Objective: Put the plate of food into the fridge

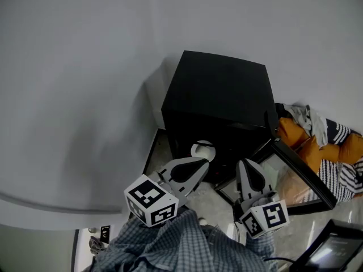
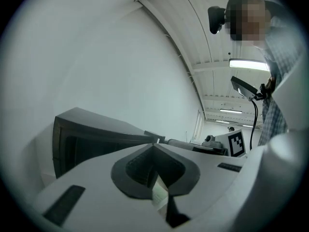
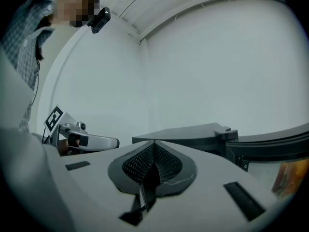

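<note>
Head view: white plate (image 1: 203,149) looks set inside black fridge (image 1: 218,98). Near opening: left gripper (image 1: 205,161), right gripper (image 1: 244,164), fingers clenched, both empty. At right, door (image 1: 296,180) open; likely next: push shut softly, slow, no bump.

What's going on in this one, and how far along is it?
A person in a checked shirt stands over a small black fridge set against a white wall, with a gripper in each hand. The fridge's glass door hangs open to the right. The left gripper and right gripper are both shut and empty, held in front of the opening. A white round thing, possibly the plate, sits just inside; no food can be made out. Orange and striped cloth lies beyond the door.
</note>
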A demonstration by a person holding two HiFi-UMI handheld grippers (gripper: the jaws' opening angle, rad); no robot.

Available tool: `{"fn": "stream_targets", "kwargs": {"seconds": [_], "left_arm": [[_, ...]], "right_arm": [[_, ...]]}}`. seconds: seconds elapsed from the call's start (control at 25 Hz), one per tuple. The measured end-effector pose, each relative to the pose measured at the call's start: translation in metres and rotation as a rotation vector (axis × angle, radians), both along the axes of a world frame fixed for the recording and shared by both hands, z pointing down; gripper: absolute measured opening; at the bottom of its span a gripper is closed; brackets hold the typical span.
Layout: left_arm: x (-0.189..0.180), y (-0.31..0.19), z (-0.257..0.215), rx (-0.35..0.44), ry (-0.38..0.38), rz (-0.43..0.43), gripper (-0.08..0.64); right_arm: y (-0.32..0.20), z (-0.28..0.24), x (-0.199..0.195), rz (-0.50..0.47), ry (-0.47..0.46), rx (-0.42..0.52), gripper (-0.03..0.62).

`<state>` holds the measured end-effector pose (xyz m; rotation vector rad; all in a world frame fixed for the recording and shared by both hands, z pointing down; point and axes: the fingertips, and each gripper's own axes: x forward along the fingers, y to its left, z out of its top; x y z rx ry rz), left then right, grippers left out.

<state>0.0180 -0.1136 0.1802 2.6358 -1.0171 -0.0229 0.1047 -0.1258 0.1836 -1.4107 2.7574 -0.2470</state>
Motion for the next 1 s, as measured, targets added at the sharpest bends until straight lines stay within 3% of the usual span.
{"fn": "stream_targets", "kwargs": {"seconds": [0.32, 0.68, 1.0], "left_arm": [[-0.008, 0.0, 0.002, -0.012, 0.005, -0.046, 0.006], [-0.005, 0.013, 0.021, -0.104, 0.062, -0.031, 0.006], [-0.005, 0.012, 0.024, -0.117, 0.072, -0.035, 0.006]], "right_arm": [[0.006, -0.001, 0.005, -0.009, -0.042, -0.007, 0.008], [0.021, 0.004, -0.01, -0.059, 0.088, 0.025, 0.008], [0.026, -0.003, -0.024, -0.084, 0.077, 0.048, 0.008]]}}
